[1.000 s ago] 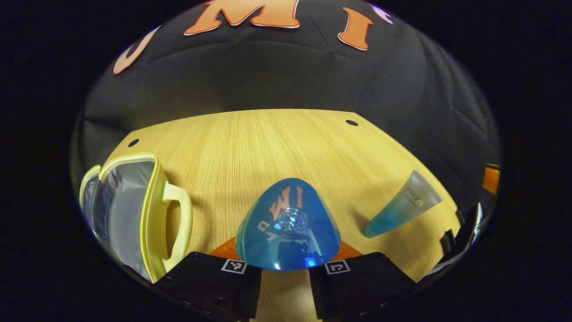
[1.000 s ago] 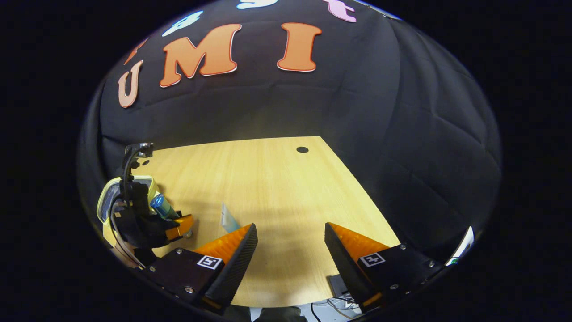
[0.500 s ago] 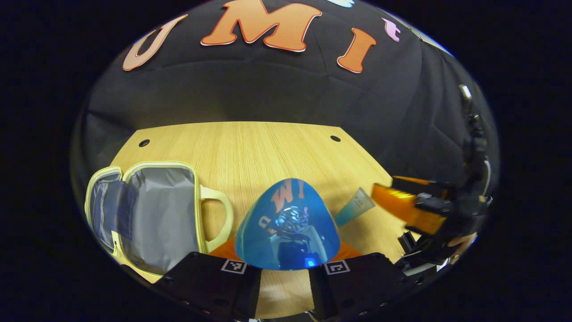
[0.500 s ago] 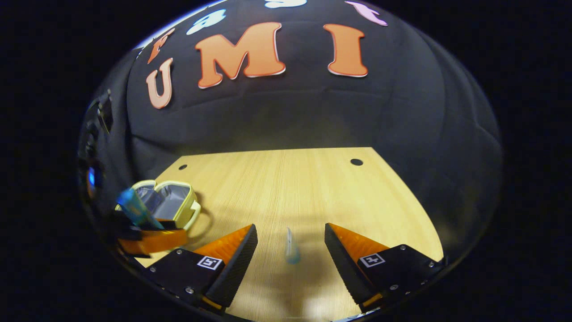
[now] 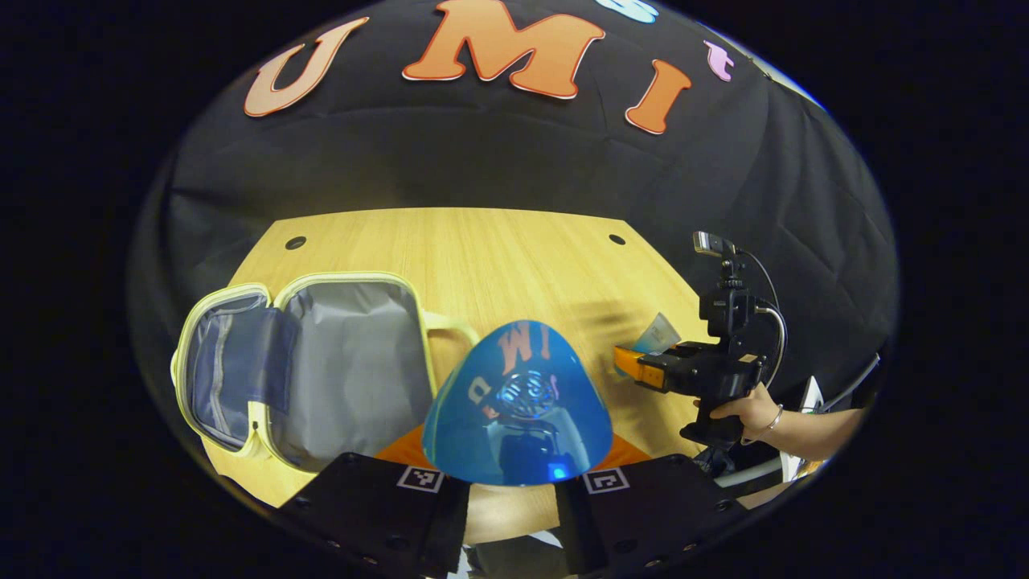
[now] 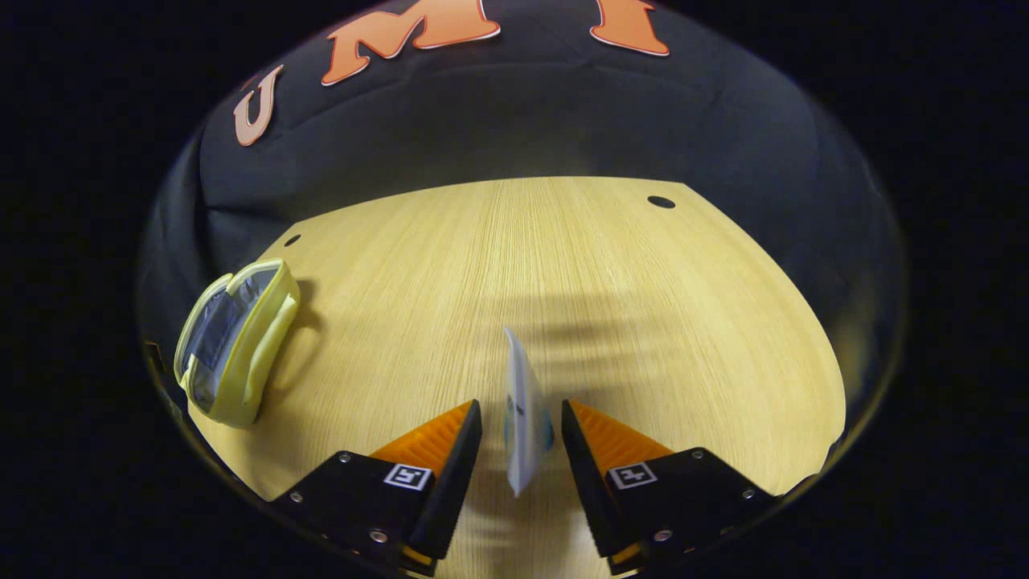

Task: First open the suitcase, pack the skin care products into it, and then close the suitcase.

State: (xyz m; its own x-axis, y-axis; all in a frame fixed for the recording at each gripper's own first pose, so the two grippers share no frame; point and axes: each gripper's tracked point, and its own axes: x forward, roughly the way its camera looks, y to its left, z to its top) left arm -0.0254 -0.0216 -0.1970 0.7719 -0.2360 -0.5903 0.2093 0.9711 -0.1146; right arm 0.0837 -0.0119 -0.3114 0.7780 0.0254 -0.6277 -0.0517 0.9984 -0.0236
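My left gripper [image 5: 514, 454] is shut on a glossy blue bottle [image 5: 517, 402], held above the near table edge. To its left the pale yellow suitcase [image 5: 346, 370] lies open, grey lining up and nothing inside. My right gripper [image 6: 521, 418] stands open, its orange fingers [image 6: 434, 438] straddling a white and blue tube [image 6: 521, 378] that lies end-on on the table, with narrow gaps on both sides. In the left gripper view that right gripper [image 5: 639, 368] sits low at the right, the tube [image 5: 657, 333] at its tips, a hand [image 5: 752, 410] on its grip. The suitcase [image 6: 233, 342] shows edge-on, far left.
The wooden table [image 6: 579, 265] has small dark holes [image 6: 661, 202] near its far corners. Bare wood lies between the suitcase and the tube. Black cloth walls close in behind and on both sides. Cables [image 5: 772, 289] hang from the right gripper's camera mount.
My right gripper has dropped forward over the tube and its fingers have narrowed around it. The left gripper, still holding the blue bottle, has swung so more of the open suitcase shows.
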